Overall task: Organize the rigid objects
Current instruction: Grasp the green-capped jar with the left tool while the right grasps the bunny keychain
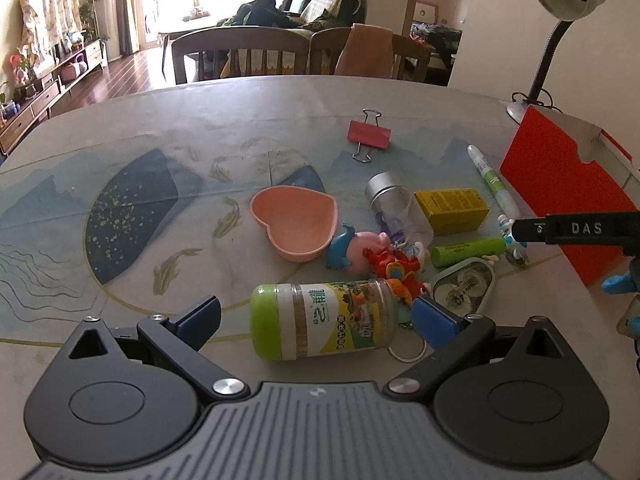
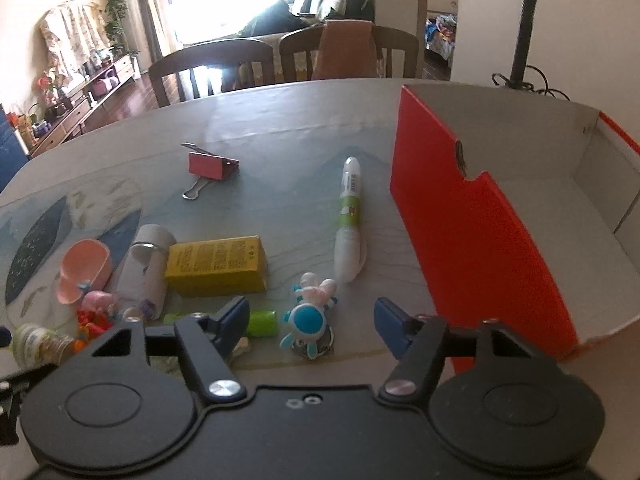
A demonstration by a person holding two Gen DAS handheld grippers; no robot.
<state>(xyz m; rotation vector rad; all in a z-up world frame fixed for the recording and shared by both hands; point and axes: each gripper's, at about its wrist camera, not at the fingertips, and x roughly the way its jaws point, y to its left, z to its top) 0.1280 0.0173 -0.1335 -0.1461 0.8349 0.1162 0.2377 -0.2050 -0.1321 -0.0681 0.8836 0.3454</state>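
Clutter: one bottle (image 1: 324, 322), one clip (image 1: 369, 135), two chairs (image 1: 240, 54).

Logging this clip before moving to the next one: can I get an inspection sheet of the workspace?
Surface: table with a printed fish-and-mountain cover.
Job's things: red box, open, nothing seen inside; green-capped jar on its side; pink heart dish; yellow carton; white-green pen; red binder clip; blue-white figure; silver-capped vial.
Clutter: small toys and a tin piled beside the jar.
Grippers: left tongs open around the jar; right tongs open around the figure.
Cables: lamp cord behind the box.
Surroundings: chairs, sofa, sideboard.
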